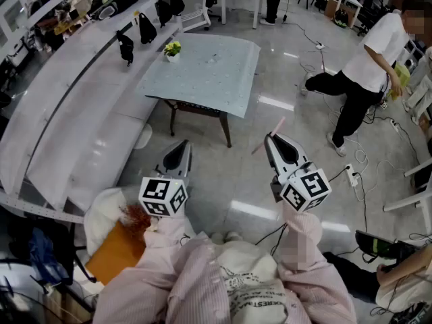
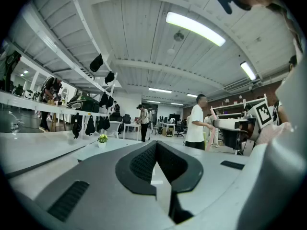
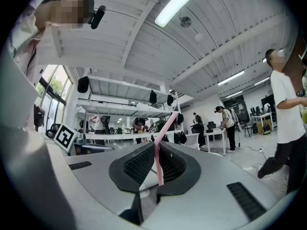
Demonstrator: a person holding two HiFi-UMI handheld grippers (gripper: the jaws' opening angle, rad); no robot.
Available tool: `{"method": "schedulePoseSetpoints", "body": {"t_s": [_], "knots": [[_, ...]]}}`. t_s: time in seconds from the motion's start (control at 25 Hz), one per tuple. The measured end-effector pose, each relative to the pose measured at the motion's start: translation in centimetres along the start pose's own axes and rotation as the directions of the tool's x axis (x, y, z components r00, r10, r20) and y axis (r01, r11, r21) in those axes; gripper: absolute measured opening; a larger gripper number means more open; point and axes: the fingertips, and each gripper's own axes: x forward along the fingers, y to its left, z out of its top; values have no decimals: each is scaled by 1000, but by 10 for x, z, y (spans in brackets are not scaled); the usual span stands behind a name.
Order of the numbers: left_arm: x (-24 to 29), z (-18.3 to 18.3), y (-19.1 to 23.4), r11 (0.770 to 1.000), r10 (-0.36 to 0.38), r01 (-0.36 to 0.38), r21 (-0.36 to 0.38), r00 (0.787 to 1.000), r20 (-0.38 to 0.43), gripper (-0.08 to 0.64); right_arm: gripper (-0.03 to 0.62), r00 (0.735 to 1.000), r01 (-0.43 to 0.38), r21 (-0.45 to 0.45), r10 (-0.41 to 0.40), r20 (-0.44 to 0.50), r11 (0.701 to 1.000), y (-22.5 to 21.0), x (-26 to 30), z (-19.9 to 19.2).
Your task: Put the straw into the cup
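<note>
My right gripper (image 1: 270, 139) is shut on a pink straw (image 1: 275, 127), which sticks up and forward out of its jaws. In the right gripper view the straw (image 3: 163, 131) runs up between the dark pads (image 3: 139, 164) of the right gripper (image 3: 157, 145) and bends to the right at its top. My left gripper (image 1: 181, 146) is level beside it, to the left, and its jaws in the left gripper view (image 2: 156, 145) are shut with nothing between them. Both are held above the floor, short of the pale table (image 1: 202, 79). A small clear thing (image 1: 214, 58) on the table is too faint to name.
A yellow flower in a small pot (image 1: 172, 49) stands at the table's far left corner. A long white counter (image 1: 81, 100) runs along the left. A person in a white shirt (image 1: 364, 73) walks at the right, over cables and a power strip (image 1: 351, 174).
</note>
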Motion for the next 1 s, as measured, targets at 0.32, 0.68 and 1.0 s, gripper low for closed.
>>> {"method": "schedulePoseSetpoints", "body": {"t_s": [0.32, 0.68, 1.0], "knots": [[17, -4, -10, 1000, 5, -5, -3, 1000, -2, -2, 26, 1000, -4, 25, 4, 12, 1000, -23, 0, -5], [41, -18, -8, 999, 36, -37, -28, 999, -15, -2, 26, 1000, -15, 75, 14, 11, 997, -54, 12, -18], [96, -17, 23, 999, 27, -28, -26, 999, -20, -2, 26, 1000, -10, 97, 9, 15, 995, -86, 63, -27]]}}
